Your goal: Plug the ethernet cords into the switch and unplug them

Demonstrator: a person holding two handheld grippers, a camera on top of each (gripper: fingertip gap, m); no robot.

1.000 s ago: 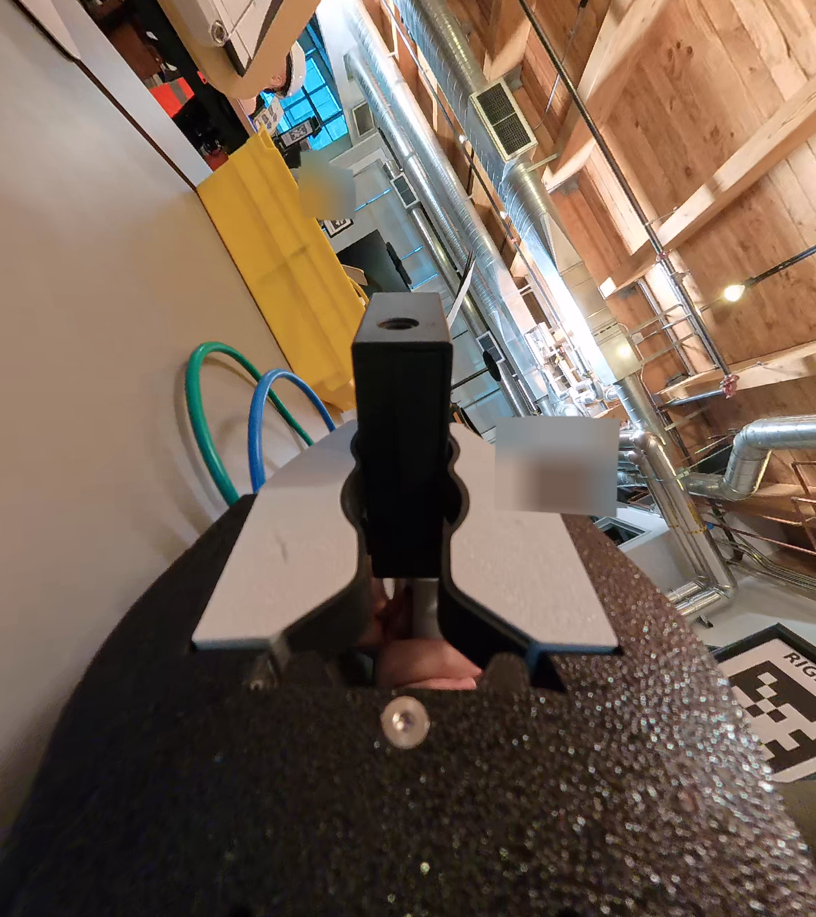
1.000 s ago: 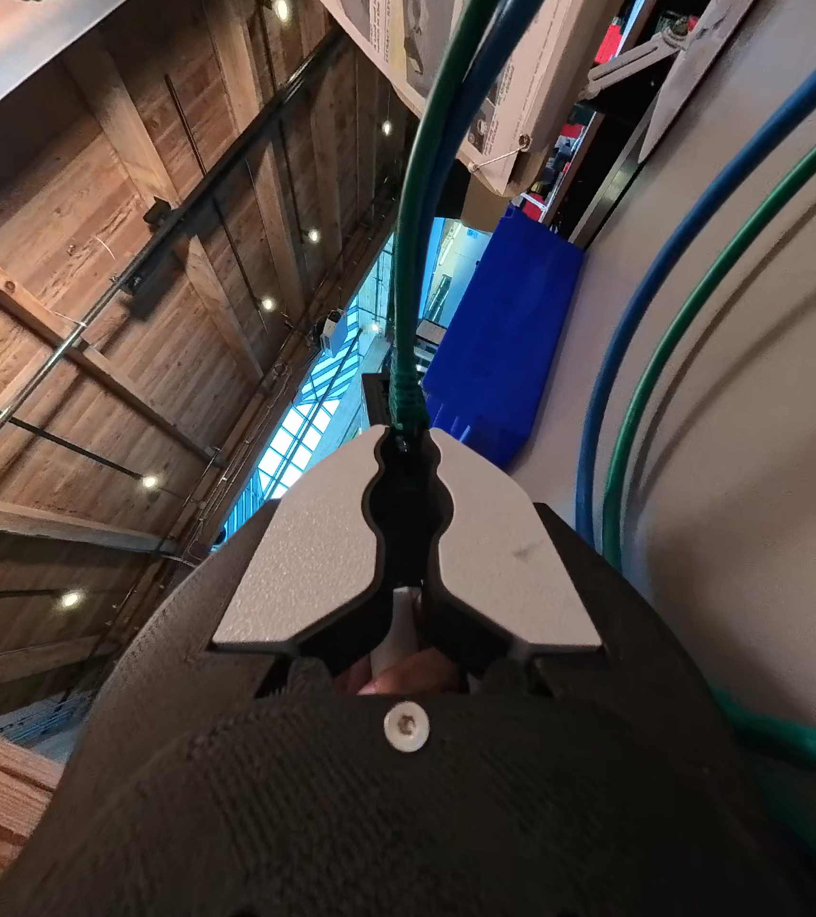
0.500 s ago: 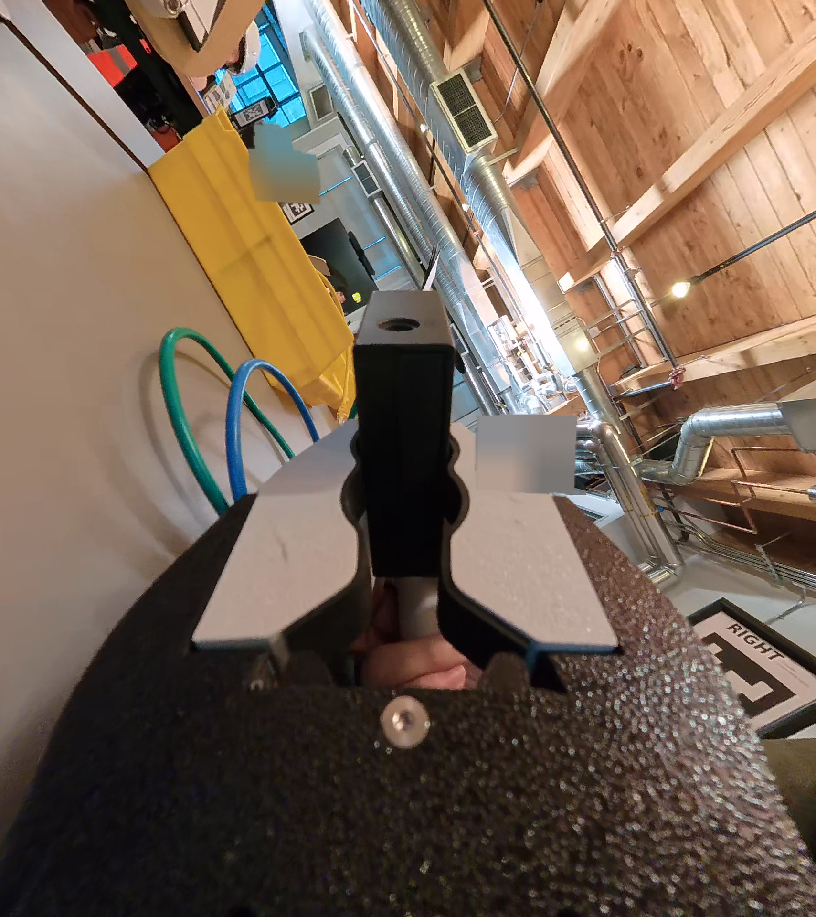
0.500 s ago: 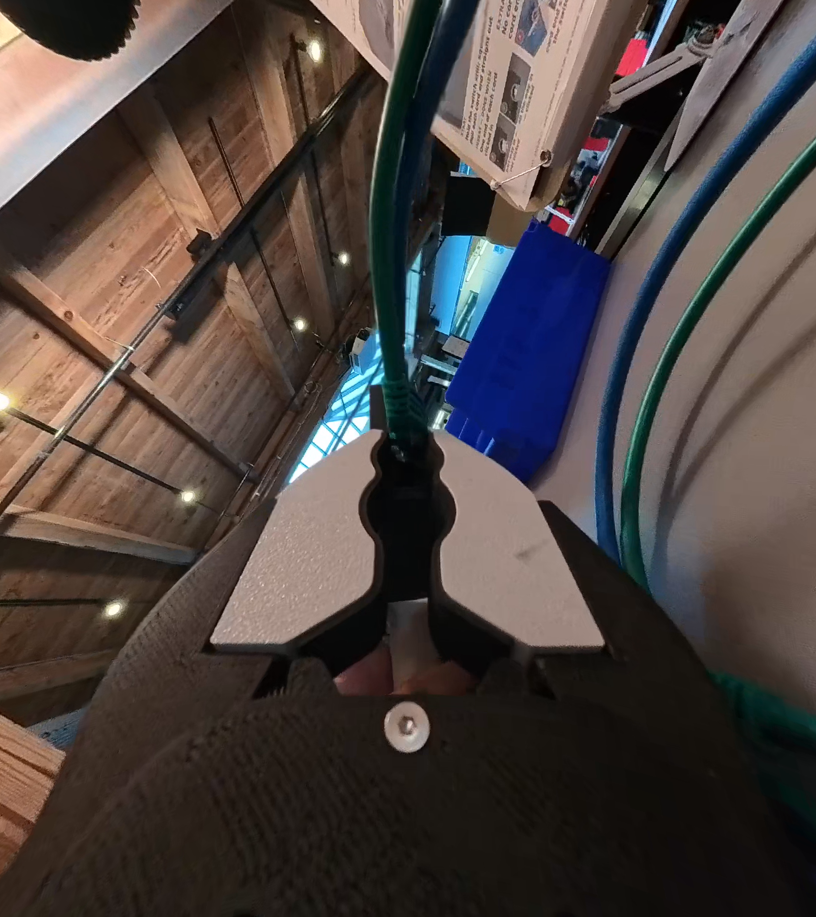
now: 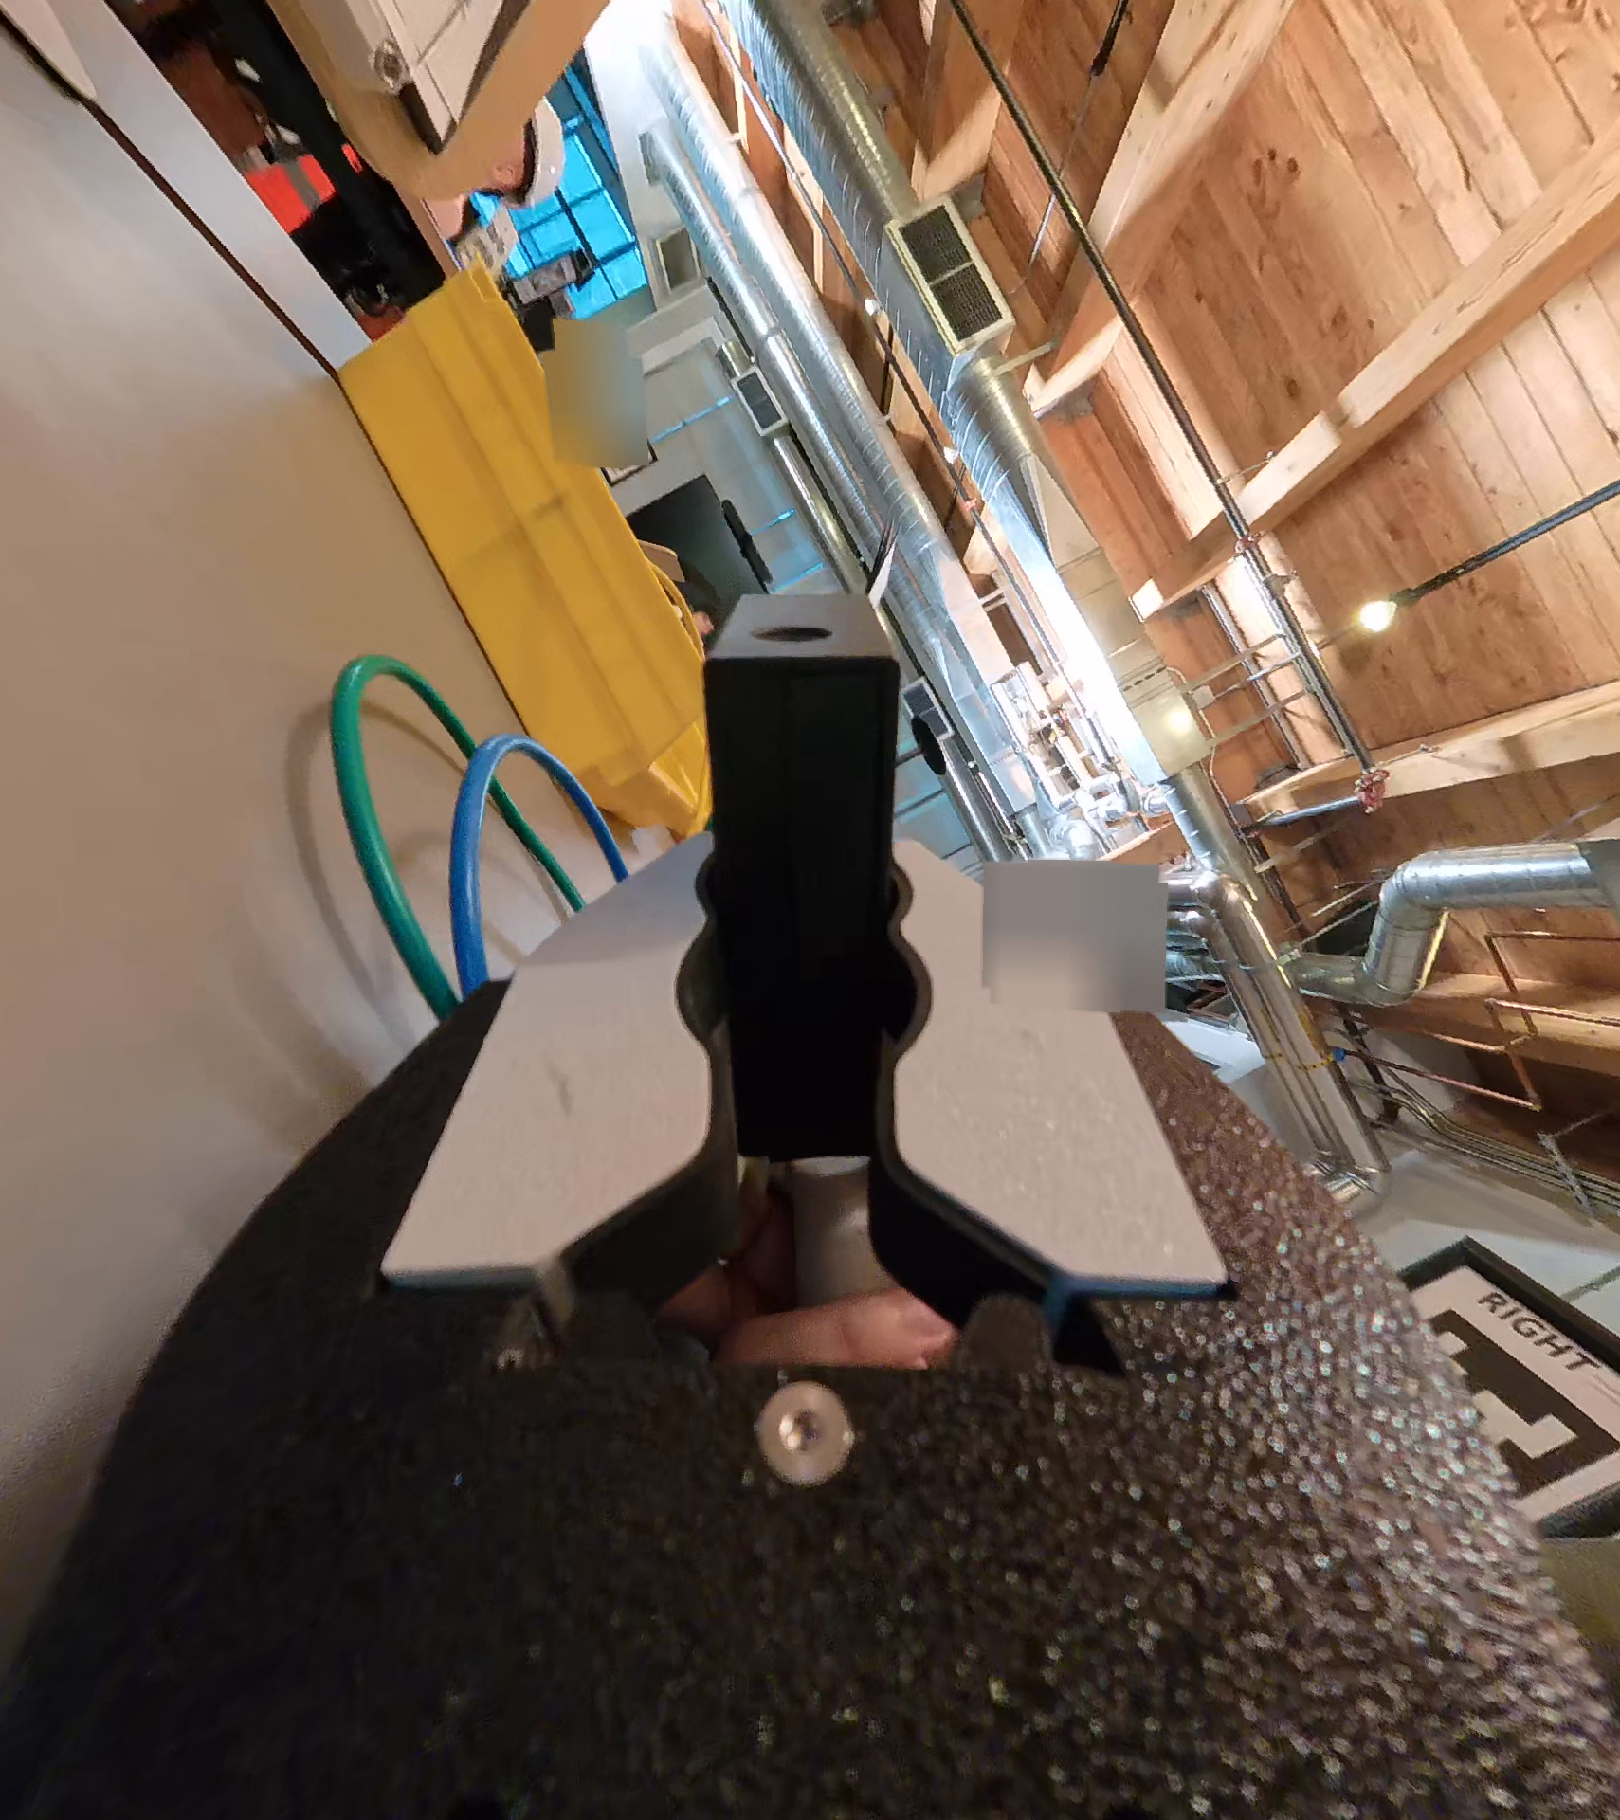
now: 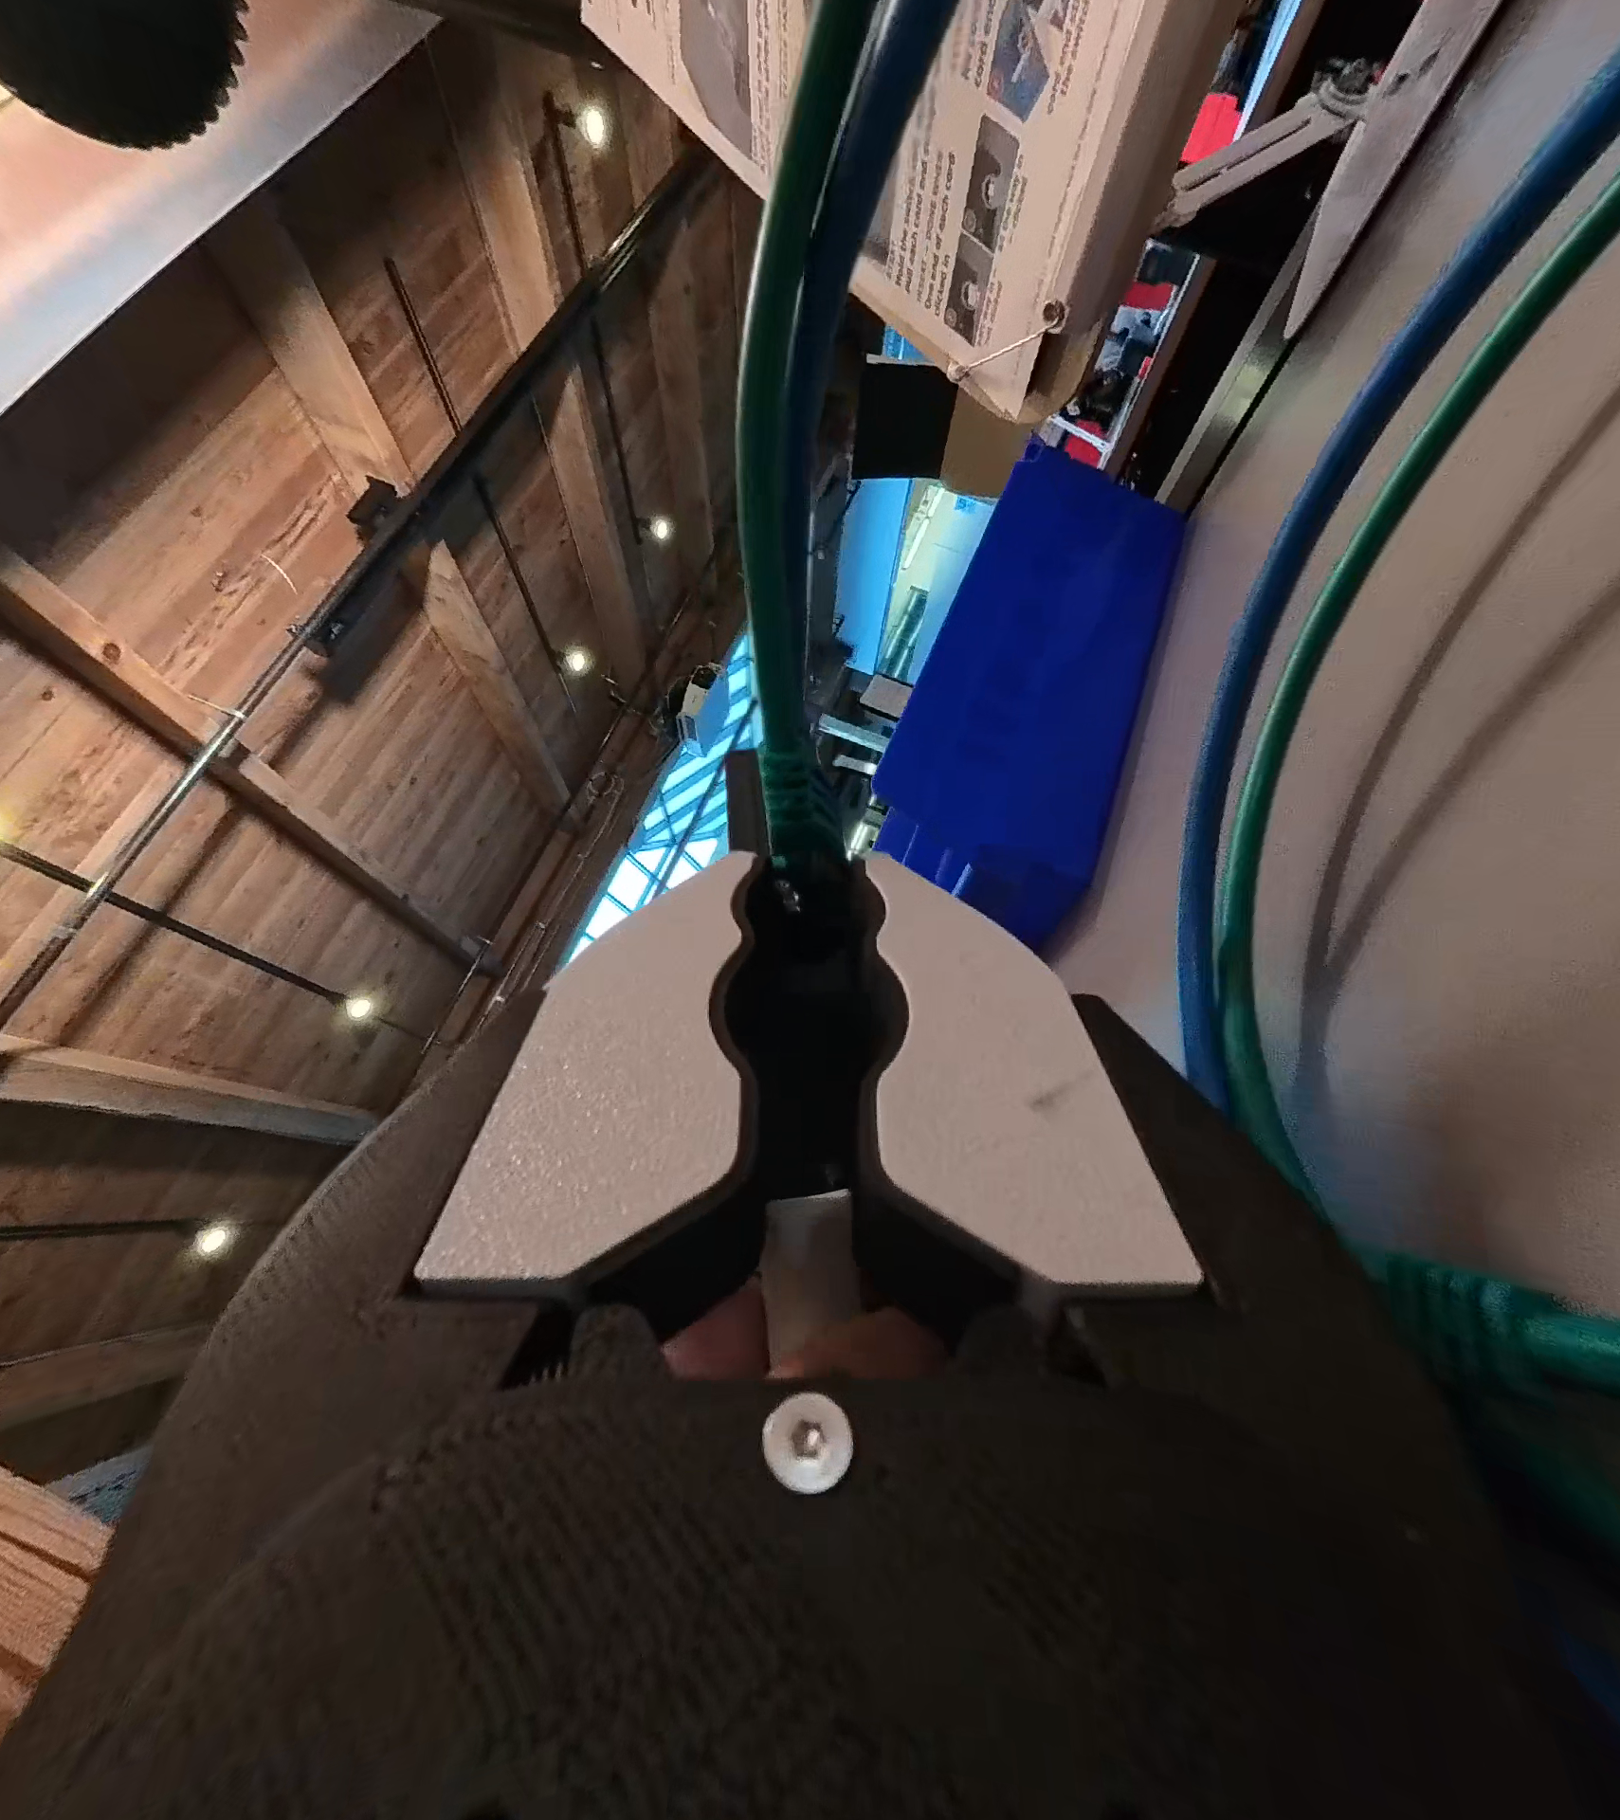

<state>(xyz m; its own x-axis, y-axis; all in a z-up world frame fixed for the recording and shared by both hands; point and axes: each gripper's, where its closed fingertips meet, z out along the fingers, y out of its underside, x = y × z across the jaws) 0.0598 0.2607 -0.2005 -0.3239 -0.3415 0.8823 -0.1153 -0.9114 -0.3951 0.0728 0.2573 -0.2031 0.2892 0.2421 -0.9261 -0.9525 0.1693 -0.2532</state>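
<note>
The jaws of the left gripper [image 5: 798, 995] are pressing from both sides on a black rectangular block, presumably the switch [image 5: 796, 886], which is sticking out past their tips with a round hole showing in its far end. Just beyond the left jaw, a green ethernet cord [image 5: 372, 847] and a blue ethernet cord [image 5: 481, 837] are arching up in loops off the pale table [image 5: 96, 689], side by side and near the block. A yellow bin [image 5: 530, 552] is sitting farther along the table toward its far edge, and a square printed marker [image 5: 1574, 1398] is showing at the lower right of the left wrist view. The jaws of the right gripper [image 6: 806, 975] are closing on the plug end of the green ethernet cord [image 6: 771, 473]; the connector itself is hidden in the dark gap between them, so how it is seated cannot be told. The cord is rising straight away from the tips, with the blue ethernet cord [image 6: 825, 295] running right beside it. Both cords are also sweeping in long curves across the table [image 6: 1574, 788] on the right side of the view, and a blue bin [image 6: 1022, 689] is standing near the table's far edge. A printed sheet [image 6: 973, 167] is hanging above.
</note>
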